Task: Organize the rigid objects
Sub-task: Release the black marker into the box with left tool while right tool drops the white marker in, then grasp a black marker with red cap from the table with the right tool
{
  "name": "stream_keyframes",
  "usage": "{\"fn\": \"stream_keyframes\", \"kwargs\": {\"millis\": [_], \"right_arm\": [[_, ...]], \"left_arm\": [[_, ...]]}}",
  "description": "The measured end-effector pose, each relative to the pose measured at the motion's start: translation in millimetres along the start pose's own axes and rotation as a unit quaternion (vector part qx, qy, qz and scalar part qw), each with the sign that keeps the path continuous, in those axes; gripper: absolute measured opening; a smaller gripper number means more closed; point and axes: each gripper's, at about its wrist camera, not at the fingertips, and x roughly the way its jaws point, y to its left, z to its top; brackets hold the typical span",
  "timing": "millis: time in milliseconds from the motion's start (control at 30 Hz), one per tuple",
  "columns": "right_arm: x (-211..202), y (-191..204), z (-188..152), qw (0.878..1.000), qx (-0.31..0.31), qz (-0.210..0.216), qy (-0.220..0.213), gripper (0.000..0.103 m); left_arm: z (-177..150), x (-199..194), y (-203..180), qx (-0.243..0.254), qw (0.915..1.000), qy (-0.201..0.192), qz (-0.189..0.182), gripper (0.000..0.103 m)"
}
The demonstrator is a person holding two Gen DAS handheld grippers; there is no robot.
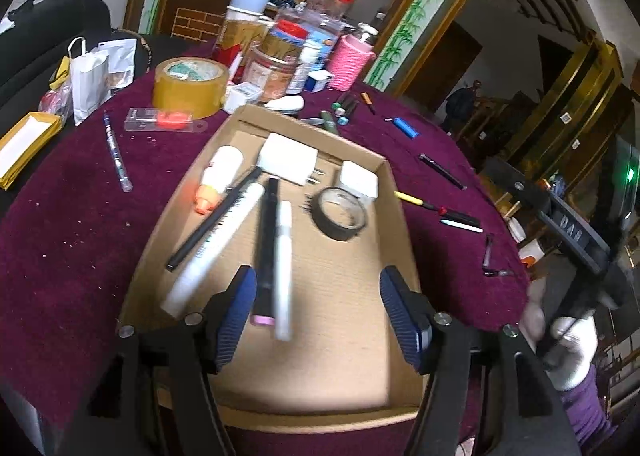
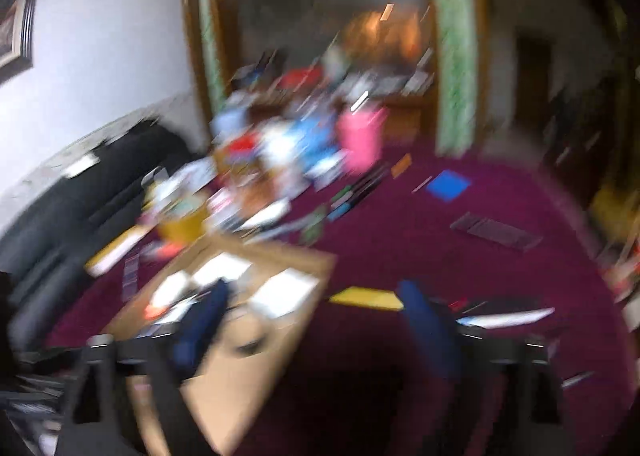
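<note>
Left wrist view: left claw [image 1: 318, 314] hangs over the near end of the shallow brown cardboard tray [image 1: 352, 143], blue ribbed pads apart, nothing between them; the thin white marker [image 1: 284, 268] and the black pen with a pink end [image 1: 266, 256] lie just beside the left pad, loose on the tray floor. Also in the tray: fat white marker [image 1: 218, 244], long black stick [image 1: 214, 223], white glue bottle with orange cap [image 1: 218, 175], white plug adapter [image 1: 288, 159], small white cube [image 1: 360, 179], black tape ring [image 1: 340, 213]. Still out on the maroon cloth bench [image 1: 80, 215]: yellow-tipped black pen [image 1: 436, 208], white-and-black pen [image 1: 462, 224], black pen further back [image 1: 442, 171], blue lighter [image 1: 406, 127], clear pen on the far left [image 1: 116, 153]. Right wrist view is heavily smeared; right claw [image 2: 316, 324] reads as wide open and empty, over the tray's right corner and bare cloth. Risks, my read: with this much blur the right claw is likely swinging fast, so it could clip the tray wall and skid the whole tray, or sweep the thin pens off the bench edge. Left pad sits close enough to nudge the white marker and roll it. Thin round pens on pile cloth look prone to rolling or pinching out of a flat-pad grip.
</note>
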Motion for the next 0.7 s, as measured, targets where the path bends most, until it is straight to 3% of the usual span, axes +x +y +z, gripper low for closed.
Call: {"fn": "stream_keyframes", "kwargs": {"millis": [33, 100, 167, 233, 400, 700], "right_arm": [[-0.7, -16.0, -3.1, 1.000, 0.000, -0.019, 0.000, 0.103], [7.5, -48.3, -11.3, 0.998, 0.022, -0.037, 0.044, 0.103], [15.1, -91.4, -27.1, 0.992, 0.081, -0.031, 0.092, 0.102], [11.2, -127.4, -43.6, 0.984, 0.131, -0.050, 0.112, 0.102], [-27.5, -181.7, -71.7, 0.976, 0.174, -0.098, 0.092, 0.102], [-43.2, -245.5, -91.1, 0.964, 0.222, -0.103, 0.099, 0.102]], "left_arm": [[-1.9, -2.2, -4.8, 0.002, 1.0000, -0.003, -0.002, 0.067], [-6.4, -7.4, -16.0, 0.007, 0.9999, -0.008, -0.008, 0.068], [-12.1, -13.4, -31.8, 0.019, 0.9994, -0.011, -0.026, 0.068], [-17.1, -17.1, -48.8, 0.039, 0.9980, -0.015, -0.048, 0.070], [-24.3, -1.2, -97.1, 0.095, 0.9896, 0.002, -0.108, 0.074], [-49.8, 42.3, -155.4, 0.137, 0.9818, 0.055, -0.119, 0.074]]}}
